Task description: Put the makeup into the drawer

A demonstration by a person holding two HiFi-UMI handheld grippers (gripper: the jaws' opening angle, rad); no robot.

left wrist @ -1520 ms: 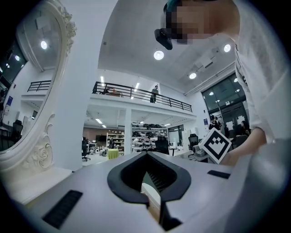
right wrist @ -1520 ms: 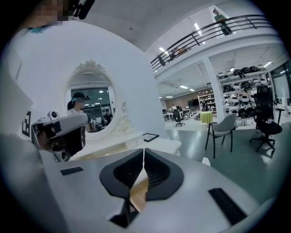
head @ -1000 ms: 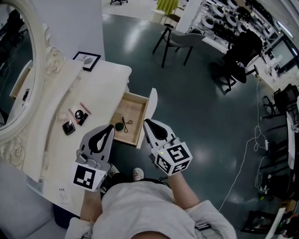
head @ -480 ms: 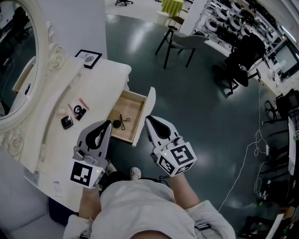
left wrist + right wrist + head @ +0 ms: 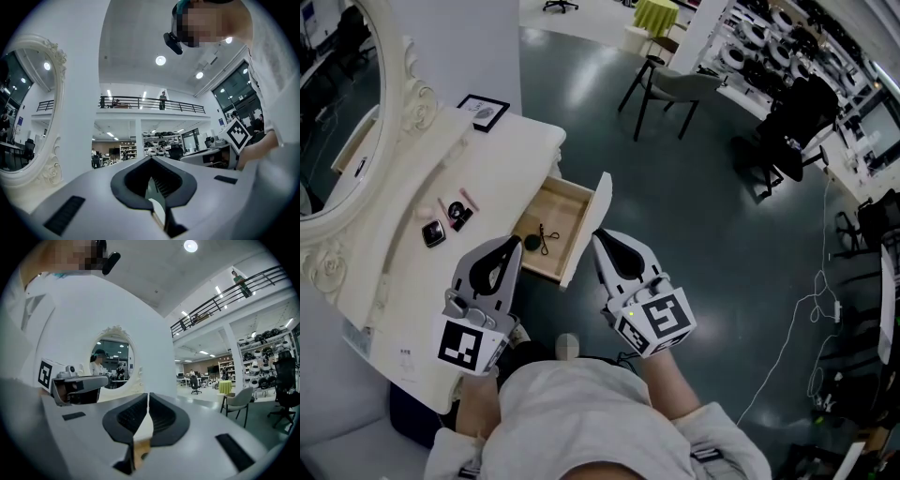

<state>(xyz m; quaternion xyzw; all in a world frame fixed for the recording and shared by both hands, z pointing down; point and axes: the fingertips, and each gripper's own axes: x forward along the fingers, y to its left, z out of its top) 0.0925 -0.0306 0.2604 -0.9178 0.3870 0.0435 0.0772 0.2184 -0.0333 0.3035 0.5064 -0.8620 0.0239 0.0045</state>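
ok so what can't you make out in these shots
Makeup pieces on the vanity top: head view, too small to tell what each is.
Dark bits in the drawer: head view, too small to name.
Framed picture: head view, print too small.
Both gripper views: face the room, so vanity top and drawer are out of frame.

Head view: overhead, steeply down on the cream-white wooden table (image 5: 502,159) and pale wooden drawer (image 5: 546,230). Gripper views: low, close along own jaws, facing outward; both share the ornate white-framed oval mirror (image 5: 26,112).
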